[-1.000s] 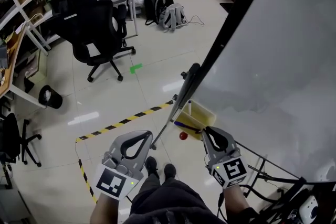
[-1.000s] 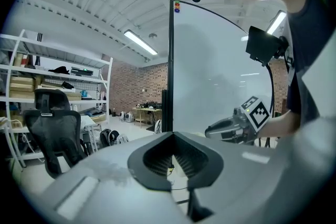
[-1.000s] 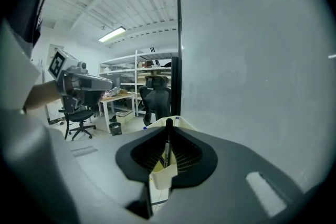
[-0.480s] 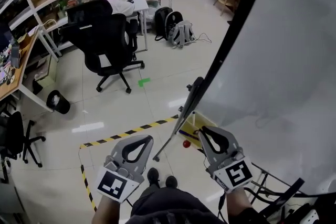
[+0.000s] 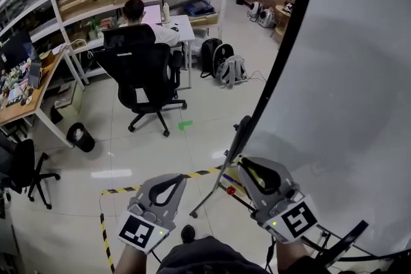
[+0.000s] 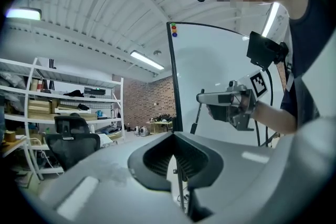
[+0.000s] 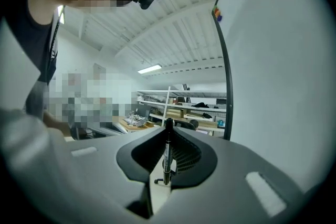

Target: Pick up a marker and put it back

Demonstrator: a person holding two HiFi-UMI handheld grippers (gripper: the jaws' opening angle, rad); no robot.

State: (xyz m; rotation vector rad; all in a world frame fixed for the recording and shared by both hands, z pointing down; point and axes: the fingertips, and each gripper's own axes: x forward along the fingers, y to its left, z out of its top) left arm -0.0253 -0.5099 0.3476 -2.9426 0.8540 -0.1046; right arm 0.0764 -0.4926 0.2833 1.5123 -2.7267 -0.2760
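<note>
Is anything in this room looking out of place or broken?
Nothing stands out. The right tool grips a marker squarely between its jaws, the whiteboard stands intact, and two backpacks simply sit on the floor by the desk.

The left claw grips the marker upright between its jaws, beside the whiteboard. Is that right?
Wrong claw. The right claw grips the marker upright between its jaws, beside the whiteboard. The right gripper view shows this.

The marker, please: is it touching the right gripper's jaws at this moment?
Touching. The right gripper view shows the marker upright, pinched between the closed jaws of the right gripper, no gap either side.
</note>
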